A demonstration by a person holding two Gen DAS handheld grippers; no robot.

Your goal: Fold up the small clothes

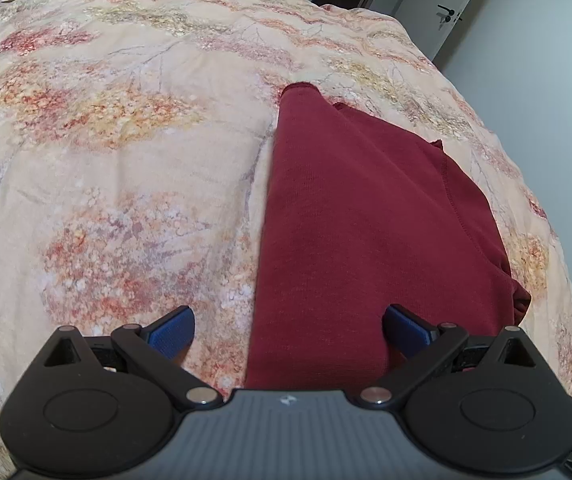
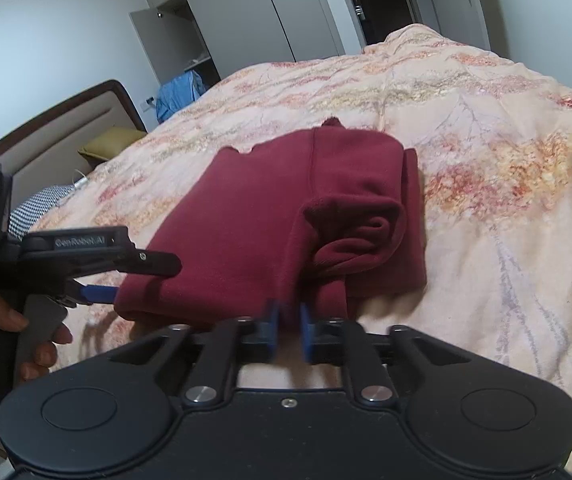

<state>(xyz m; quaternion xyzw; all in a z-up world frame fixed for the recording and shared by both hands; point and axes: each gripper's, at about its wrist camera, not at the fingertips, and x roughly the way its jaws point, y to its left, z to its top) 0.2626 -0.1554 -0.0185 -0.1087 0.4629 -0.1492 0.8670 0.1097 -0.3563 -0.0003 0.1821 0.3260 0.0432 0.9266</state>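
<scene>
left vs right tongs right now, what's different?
Left tongs: jaws spread wide, straddling the near edge of the maroon garment, gripping nothing. Right tongs: jaws nearly closed, with a strip of the same garment running down between the blue pads; it looks pinched. In the right wrist view the left tongs sit at the garment's left corner, the right tongs at its near edge. Shared: black frames, blue pads, both low over the floral bedspread.

A bed covered by a floral quilt (image 1: 126,120) is carrying a folded maroon garment (image 1: 346,220), lying directly on it.
</scene>
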